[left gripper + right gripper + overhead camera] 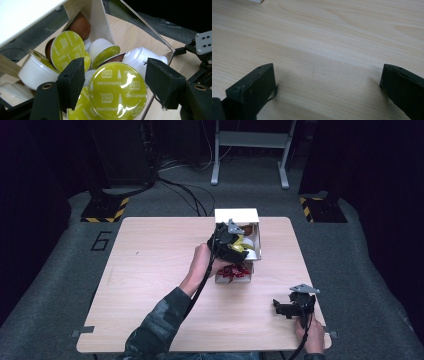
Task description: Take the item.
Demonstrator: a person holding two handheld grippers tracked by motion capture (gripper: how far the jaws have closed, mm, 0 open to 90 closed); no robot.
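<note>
Closest in the left gripper view, a capsule (117,91) with a shiny lime-green foil lid printed "CAPPUCCINO" is seen sitting between the wide-apart jaws of the left gripper (113,82), nothing squeezed yet, with more green-lidded white and brown capsules (102,51) piled behind it inside the white box (239,215) near the table's (150,270) far edge. The right gripper (289,309) is parked near the near-right corner, jaws spread wide over bare wood, well apart from the box. Loads of open tabletop is left along the left side.
</note>
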